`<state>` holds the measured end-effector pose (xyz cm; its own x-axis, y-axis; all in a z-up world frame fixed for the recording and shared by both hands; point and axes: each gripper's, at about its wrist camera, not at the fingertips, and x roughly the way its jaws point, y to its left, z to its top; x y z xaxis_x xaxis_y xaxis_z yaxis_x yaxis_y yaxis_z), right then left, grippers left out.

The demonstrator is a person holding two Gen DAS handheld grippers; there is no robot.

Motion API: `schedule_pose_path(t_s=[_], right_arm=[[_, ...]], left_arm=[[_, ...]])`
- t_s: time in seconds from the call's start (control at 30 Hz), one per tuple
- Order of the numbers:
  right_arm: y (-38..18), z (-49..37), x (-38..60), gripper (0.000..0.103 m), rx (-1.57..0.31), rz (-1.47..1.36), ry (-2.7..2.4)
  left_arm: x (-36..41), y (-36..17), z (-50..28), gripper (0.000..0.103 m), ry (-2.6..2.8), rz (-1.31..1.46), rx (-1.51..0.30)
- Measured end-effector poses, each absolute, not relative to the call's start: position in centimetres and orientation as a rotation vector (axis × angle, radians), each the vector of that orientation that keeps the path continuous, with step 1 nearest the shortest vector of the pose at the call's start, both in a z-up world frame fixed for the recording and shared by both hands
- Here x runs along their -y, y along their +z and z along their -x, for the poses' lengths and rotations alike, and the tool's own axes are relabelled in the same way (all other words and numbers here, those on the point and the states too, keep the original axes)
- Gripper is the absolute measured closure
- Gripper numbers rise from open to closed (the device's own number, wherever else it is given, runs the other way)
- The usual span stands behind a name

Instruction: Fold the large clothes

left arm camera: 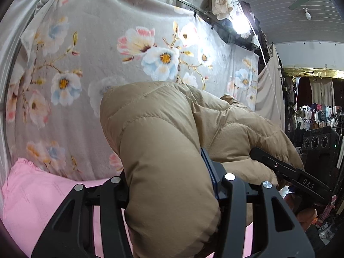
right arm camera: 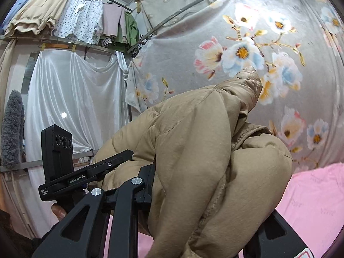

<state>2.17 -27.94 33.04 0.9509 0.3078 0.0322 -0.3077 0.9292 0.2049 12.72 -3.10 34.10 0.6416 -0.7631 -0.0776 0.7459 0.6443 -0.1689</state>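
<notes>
A tan puffer jacket is lifted above the pink sheet. My left gripper is shut on a thick padded fold of it, which bulges out between the jaws and hides the fingertips. My right gripper is shut on another bunched part of the same jacket, with a seam running down the fold. The right gripper also shows in the left wrist view, clamped on the jacket's far side. The left gripper shows in the right wrist view, low at the left.
A grey floral blanket hangs behind the pink sheet. White curtain and hung clothes stand at the left. A black speaker and clothing racks are at the right.
</notes>
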Motion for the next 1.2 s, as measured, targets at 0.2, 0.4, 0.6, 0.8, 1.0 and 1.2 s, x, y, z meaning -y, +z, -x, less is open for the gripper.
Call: schedule_pose_path(t_s=[0.2, 0.4, 0.6, 0.8, 1.0, 1.2], right_arm=[[31.4, -9.3, 27.7, 0.080, -0.019, -0.199, 0.338], [24.3, -17.7, 29.2, 0.079, -0.144, -0.264, 0.351], [13.3, -23.7, 30.5, 0.079, -0.308, -0.349, 0.335], [2.0, -25.2, 30.2, 0.076, -0.586, -0.436, 0.343], [0.0, -21.8, 30.4, 0.049, -0.723, -0.523, 0.320], [5.4, -15.4, 32.3, 0.043, -0.699, -0.493, 0.180]], left_arm=[[2.5, 32.0, -18.2, 0.055, -0.843, 0.120, -0.119], [3.8, 25.0, -25.9, 0.054, -0.828, 0.120, -0.188], [5.2, 13.6, -32.3, 0.054, -0.804, 0.148, -0.327], [5.7, 2.0, -34.3, 0.053, -0.751, 0.098, -0.582], [2.6, -1.2, -32.9, 0.017, -0.654, 0.084, -0.780], [-2.0, 3.4, -31.2, 0.015, -0.431, -0.026, -0.797]])
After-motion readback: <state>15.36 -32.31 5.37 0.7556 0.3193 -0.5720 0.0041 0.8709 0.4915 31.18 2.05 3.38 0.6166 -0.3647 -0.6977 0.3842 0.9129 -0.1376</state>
